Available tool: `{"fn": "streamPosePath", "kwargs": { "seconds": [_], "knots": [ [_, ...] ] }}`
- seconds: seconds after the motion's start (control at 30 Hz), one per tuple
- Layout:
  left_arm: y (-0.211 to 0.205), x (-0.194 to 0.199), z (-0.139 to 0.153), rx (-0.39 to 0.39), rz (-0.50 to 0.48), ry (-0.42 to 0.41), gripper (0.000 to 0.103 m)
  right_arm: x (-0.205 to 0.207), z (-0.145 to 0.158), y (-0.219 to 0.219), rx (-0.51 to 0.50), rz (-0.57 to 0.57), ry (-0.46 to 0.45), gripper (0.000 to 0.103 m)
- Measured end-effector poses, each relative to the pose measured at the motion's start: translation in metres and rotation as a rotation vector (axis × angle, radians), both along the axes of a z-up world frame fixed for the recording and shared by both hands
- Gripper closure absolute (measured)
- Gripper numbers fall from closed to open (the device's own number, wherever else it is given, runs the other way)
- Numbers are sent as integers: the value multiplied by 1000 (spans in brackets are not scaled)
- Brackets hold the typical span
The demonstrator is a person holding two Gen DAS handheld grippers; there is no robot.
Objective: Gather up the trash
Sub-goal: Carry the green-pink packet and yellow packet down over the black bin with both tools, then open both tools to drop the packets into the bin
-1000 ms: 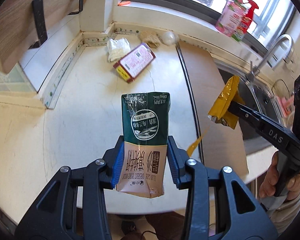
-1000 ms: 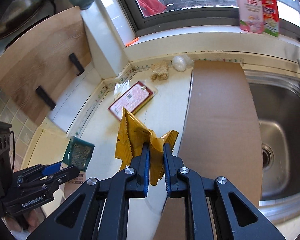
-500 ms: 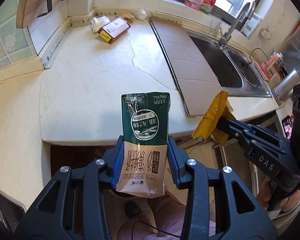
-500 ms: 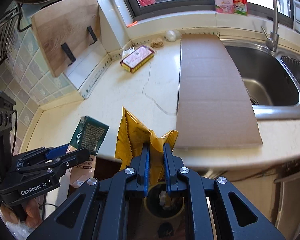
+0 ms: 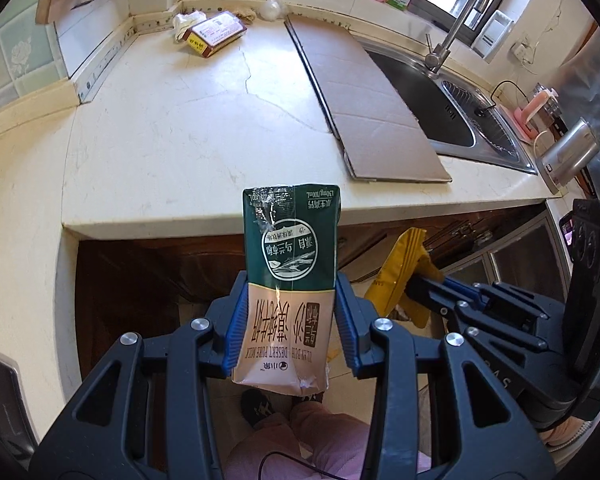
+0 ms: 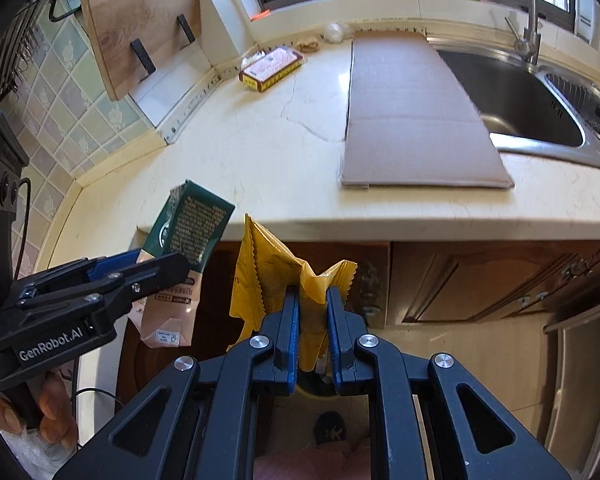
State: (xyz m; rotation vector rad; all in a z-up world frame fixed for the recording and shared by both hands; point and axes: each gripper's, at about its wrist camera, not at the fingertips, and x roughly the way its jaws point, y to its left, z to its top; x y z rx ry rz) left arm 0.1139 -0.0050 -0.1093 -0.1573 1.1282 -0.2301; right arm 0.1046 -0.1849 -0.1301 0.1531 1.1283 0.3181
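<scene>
Left wrist view is showing the left tongs clamping a green-and-beige milk carton by its two sides, printed face up and text upside down. The carton is hanging off the front edge of the cream stone tabletop, over dark wooden cabinet doors. To its right, the right tongs are pinching a crumpled yellow foil wrapper, also held out beyond the front edge.

Right wrist view is showing the right tongs closed on the wrapper, with the left tongs and carton just beside it to the left. On the tabletop, a red-and-white flat box is lying near the back left corner, and a brown cardboard sheet is lying beside the steel sink, reaching from the back towards the front edge.
</scene>
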Motion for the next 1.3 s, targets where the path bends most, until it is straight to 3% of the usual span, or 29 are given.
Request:
{"fn": "streamPosePath", "kwargs": {
  "seconds": [0.27, 0.53, 0.93, 1.3],
  "knots": [
    [-1, -14, -54, -8, 62, 76, 67, -6, -55, -7, -4, 27, 91, 91],
    [0, -24, -118, 16, 79, 128, 67, -7, -130, -4, -17, 47, 182, 91],
    [20, -31, -276, 15, 185, 267, 67, -14, -278, 22, -46, 70, 326, 91],
    [41, -24, -391, -15, 196, 336, 66, -4, -404, 57, -79, 90, 397, 91]
  ]
}}
